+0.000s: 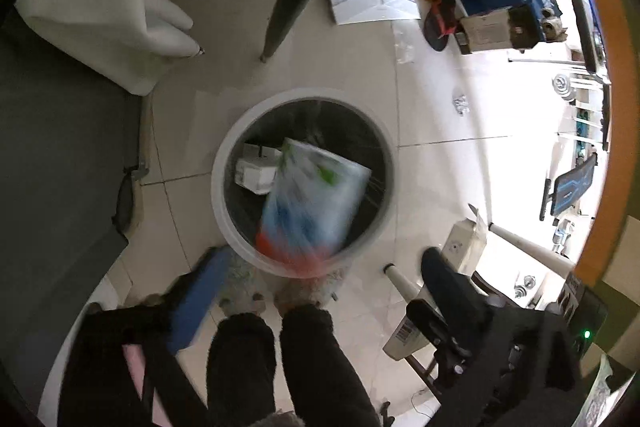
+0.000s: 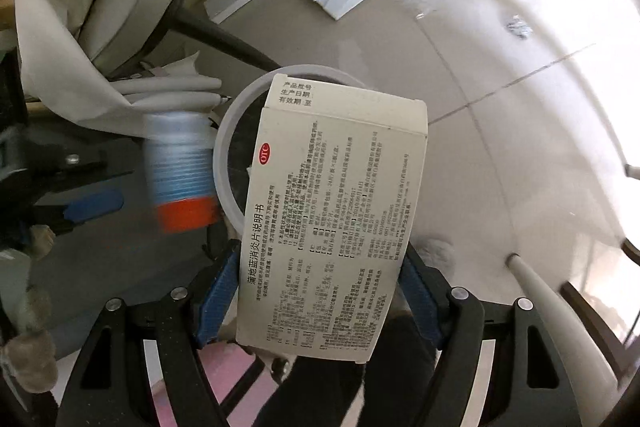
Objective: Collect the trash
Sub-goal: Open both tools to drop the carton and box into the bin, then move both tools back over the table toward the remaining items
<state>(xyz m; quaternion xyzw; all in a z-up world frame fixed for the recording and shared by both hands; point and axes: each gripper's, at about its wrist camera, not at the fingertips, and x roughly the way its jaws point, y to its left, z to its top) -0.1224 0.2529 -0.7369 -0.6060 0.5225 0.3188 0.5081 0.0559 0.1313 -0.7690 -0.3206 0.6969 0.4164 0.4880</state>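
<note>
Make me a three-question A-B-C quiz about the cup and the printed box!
1. Where is the printed box? A) on the floor B) in the right gripper C) under the chair
2. What colour is the band on the cup? A) green B) purple C) orange-red
3. How are the left gripper jaws? A) apart B) shut on the cup C) shut on the box
Answers: B, blue pads press both its sides; C, the band shows beside the bin; A, nothing sits between them.
</note>
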